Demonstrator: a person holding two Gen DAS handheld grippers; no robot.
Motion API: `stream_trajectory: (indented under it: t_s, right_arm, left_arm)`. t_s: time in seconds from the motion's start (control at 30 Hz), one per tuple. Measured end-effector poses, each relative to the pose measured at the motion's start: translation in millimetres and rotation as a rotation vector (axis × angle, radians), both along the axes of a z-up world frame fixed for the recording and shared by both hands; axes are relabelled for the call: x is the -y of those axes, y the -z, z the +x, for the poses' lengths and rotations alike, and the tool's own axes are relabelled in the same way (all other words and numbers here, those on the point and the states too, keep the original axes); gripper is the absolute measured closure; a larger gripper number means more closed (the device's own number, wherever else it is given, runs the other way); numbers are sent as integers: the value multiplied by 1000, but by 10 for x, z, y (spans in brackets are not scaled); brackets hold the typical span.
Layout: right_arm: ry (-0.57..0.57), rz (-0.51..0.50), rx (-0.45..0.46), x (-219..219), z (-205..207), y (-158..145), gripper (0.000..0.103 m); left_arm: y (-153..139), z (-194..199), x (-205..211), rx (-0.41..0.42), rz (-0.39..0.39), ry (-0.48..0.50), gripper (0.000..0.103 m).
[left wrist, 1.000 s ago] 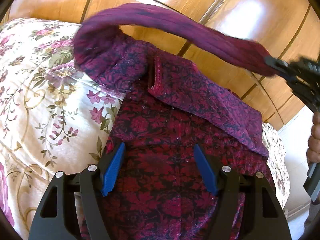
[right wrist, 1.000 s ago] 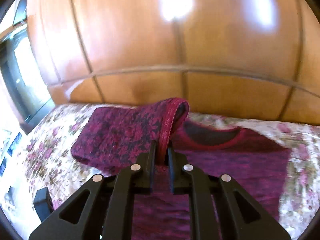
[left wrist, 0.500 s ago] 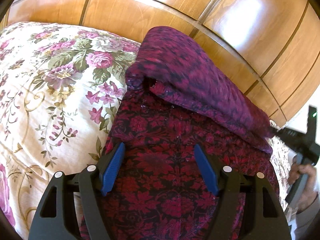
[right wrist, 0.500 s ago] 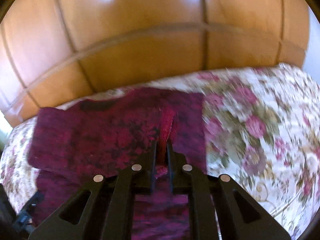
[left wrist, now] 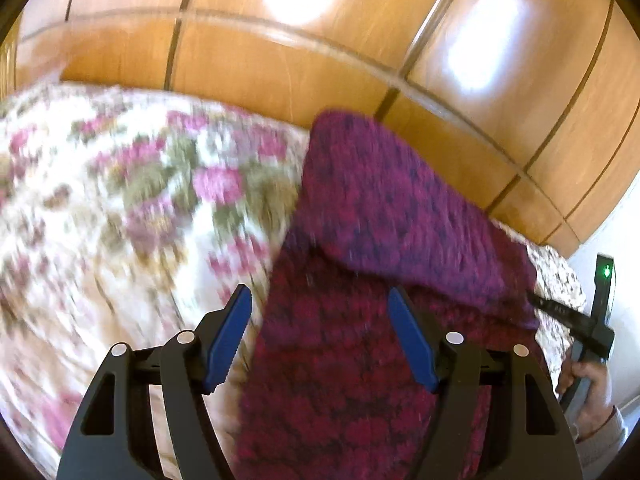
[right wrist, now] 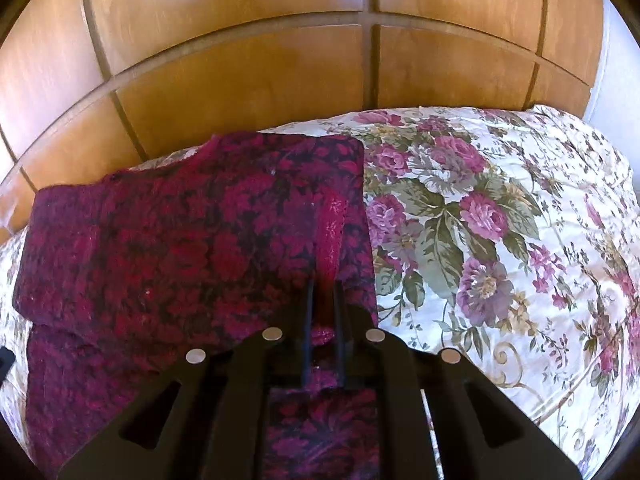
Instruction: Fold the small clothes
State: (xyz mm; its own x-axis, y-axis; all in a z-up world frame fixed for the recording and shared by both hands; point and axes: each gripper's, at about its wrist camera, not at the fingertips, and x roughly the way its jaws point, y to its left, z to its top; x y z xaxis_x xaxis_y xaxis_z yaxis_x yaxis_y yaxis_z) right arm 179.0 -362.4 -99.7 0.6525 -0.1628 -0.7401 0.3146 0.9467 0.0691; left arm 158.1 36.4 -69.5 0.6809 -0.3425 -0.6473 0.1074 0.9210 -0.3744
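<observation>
Item: one small garment (right wrist: 168, 240), magenta and dark red floral knit, lying on a bed with a floral bedspread (right wrist: 500, 220), its far end toward the wooden headboard (right wrist: 260, 60). Change noted: a second ago the sleeve was held high in an arc above the body of the garment; half a second ago it was coming down across it; now the sleeve (right wrist: 332, 216) lies flat over the body on the side nearer the bare bedspread, its trimmed cuff pointing away from the headboard. Right gripper (right wrist: 322, 308): jaws drawn close together and still pinching the cuff end of the sleeve, low against the cloth. Left gripper (left wrist: 320, 336): jaws spread wide, holding nothing, hovering over the lower part of the garment away from the headboard; this view is motion-blurred, so the left tool appears to be shifting. Reading: the sleeve fold looks laid but not released; the garment is partly folded. Likely remaining: letting go of the cuff, then folding the body lengthwise or across.
</observation>
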Motion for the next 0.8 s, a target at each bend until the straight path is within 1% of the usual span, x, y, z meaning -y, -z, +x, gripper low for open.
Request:
stream_trajectory:
  t_s: [0.03,0.07,0.17,0.2,0.23,0.3,0.33,0.4,0.53,0.67,0.73,0.8]
  right_arm:
    - [22,-22,2,5,-2,-34,69]
    - [39,-50,28,-30,-45,-116,63]
    - [-15,-46,118,-168,-87,-316,57]
    - [-42,-48,137,-253,-83,-364,52]
    - [-68,-47,147,-318,-56,-393,48]
    - [-142,-39,154,-514,60,-406,43]
    - [-164,-41,147,-580,120,-395,42]
    - [-199,-56,120,-709,300,-318,42]
    - [-159,-81,51,-666,498,-144,42]
    - [-145,-130,10,-568,445,-2,42]
    - [-146,-135,23,-507,351,83,41]
    - [-150,-155,42,-494,318,150,41]
  left_arm:
    - [-57,41,-25,14,7,-1,33]
    - [-106,99,-58,28,14,0,33]
    - [-226,299,-108,68,50,0,36]
    - [-243,357,-108,72,58,2,40]
    - [-270,450,-105,77,65,7,45]
    - [-311,581,-85,87,74,13,48]
    - [-326,649,-63,95,80,17,52]
    - [-355,810,3,97,94,35,55]
    - [-373,1106,153,97,110,72,55]
    - [-318,1416,354,81,102,114,55]
    - [-211,1574,521,49,103,159,55]
    - [-76,1674,640,13,138,180,55]
